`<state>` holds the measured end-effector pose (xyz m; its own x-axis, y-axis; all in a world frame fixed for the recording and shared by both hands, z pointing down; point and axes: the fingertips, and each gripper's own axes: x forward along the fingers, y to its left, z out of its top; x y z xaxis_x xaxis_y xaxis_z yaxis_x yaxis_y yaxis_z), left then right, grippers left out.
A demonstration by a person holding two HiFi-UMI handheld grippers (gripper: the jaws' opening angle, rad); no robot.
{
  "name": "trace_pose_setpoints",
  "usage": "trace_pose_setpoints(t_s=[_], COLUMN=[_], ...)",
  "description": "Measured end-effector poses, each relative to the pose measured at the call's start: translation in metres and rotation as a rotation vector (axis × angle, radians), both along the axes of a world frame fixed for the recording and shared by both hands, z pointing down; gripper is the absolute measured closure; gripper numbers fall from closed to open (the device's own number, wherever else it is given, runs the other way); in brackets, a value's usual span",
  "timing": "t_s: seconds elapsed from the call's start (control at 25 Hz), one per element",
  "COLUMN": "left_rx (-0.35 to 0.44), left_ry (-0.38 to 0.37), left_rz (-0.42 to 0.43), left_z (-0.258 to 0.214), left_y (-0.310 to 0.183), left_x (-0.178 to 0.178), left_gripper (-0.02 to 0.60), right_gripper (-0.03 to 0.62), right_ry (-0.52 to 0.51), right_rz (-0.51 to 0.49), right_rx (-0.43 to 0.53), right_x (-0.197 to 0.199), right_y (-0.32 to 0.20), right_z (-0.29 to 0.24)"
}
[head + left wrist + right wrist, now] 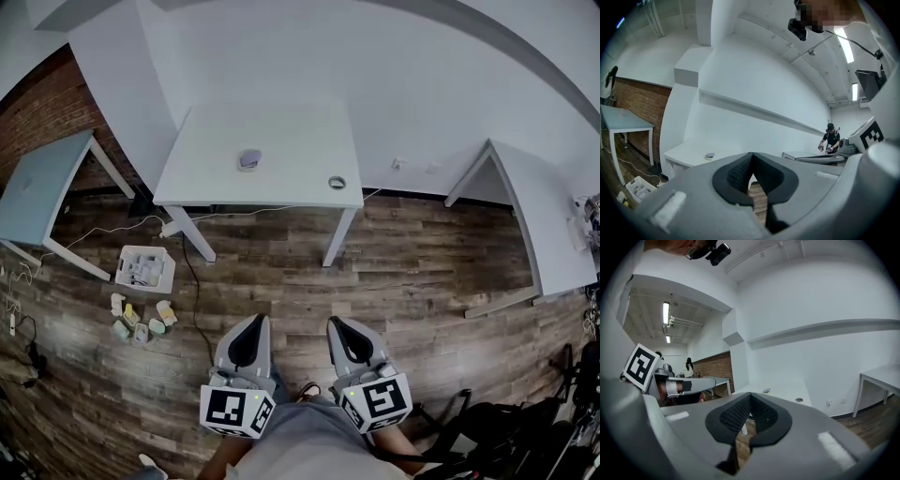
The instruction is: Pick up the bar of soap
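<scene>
- Soap bar (248, 158), a small mauve-grey lump, lay on the white surface (281, 131), left of the middle and well apart from both grippers. In the left gripper view it showed on that top, beyond the jaws and left of them.
- At the far left of the head view a pale blue table (37, 187) stood on the wood-plank floor (422, 281). A white cable (103, 230) trailed across the planks beside it.
- A white box (145, 269) of small items sat on the floor, near the surface's front left leg. A cluster of small bottles (141, 323) stood just below it in the picture.
- Left gripper (253, 326) hung low over the floor in front of the surface, pointing toward it. Its jaws were clenched, the ribbed pads met at the tips, and nothing was between them. Its marker cube (236, 410) sat at the end nearest the person.
- Right gripper (339, 328) was held just beside the left one and about parallel to it. Its jaws were likewise pressed together and empty, with only floor planks showing through the gap behind the pads.
- A small ring (337, 182) lay near the surface's front right corner, well apart from the soap.
- Another white table (539, 225) stood at the right, set at an angle.
- Black chairs (525, 431) crowded the lower right corner.
- In the left gripper view, a person in dark clothes (829, 140) stood at a distant table.
</scene>
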<state>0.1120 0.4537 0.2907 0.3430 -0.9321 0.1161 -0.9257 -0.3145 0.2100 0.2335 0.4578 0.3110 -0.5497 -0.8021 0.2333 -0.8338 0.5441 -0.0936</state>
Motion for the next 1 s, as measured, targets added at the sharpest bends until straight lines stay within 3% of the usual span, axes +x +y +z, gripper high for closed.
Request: trace_pose_setpoints(t_s=[0.6,1.0], left_rx=[0.01,0.034], left_ry=[0.018,0.04], left_rz=[0.037,0.066], left_z=[-0.003,-0.007], left_y=[-0.096,-0.126], left_x=[-0.094,-0.143], left_gripper=[0.58,0.58], right_gripper=[0.592,0.592], right_ry=[0.04,0.066], right_rz=[-0.006,0.01], right_rx=[0.004,0.024], right_x=[-0.104,-0.156], right_y=[-0.094,-0.125], right_z=[-0.004,-0.008])
